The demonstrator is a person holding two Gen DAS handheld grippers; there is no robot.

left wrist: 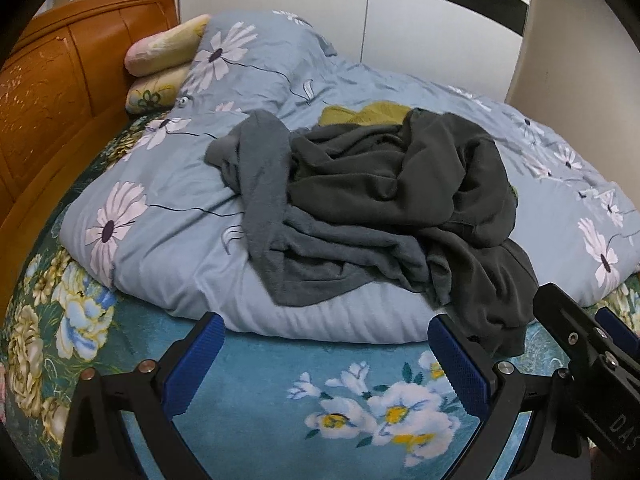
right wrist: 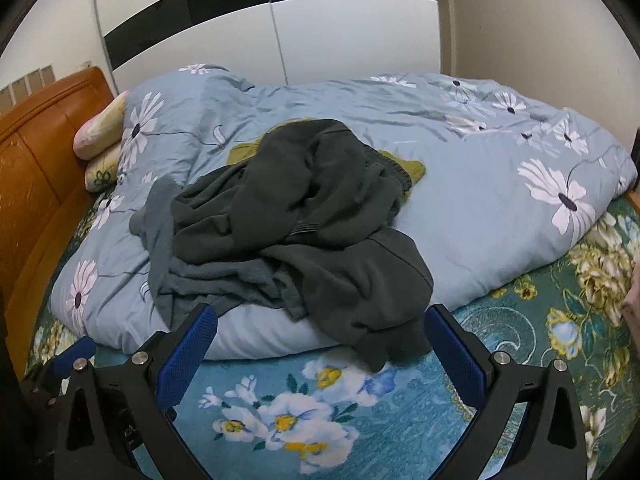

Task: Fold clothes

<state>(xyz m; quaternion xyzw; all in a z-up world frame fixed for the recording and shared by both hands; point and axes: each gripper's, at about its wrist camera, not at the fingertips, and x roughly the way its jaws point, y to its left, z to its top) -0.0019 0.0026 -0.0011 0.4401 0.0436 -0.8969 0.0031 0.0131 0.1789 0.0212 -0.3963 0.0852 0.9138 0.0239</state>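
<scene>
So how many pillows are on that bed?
2, stacked against the headboard at the quilt's left edge: a pink-and-yellow pillow on top, a floral pillow under it. The quilt may hide more.

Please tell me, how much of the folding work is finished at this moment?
Done: nothing visibly. The dark grey clothes lie crumpled in a heap on the blue flowered duvet, with a yellow-green garment partly hidden beneath.
In hand: nothing. The left gripper and right gripper are both open, short of the heap.
Left: separating the garments and folding each one.
</scene>
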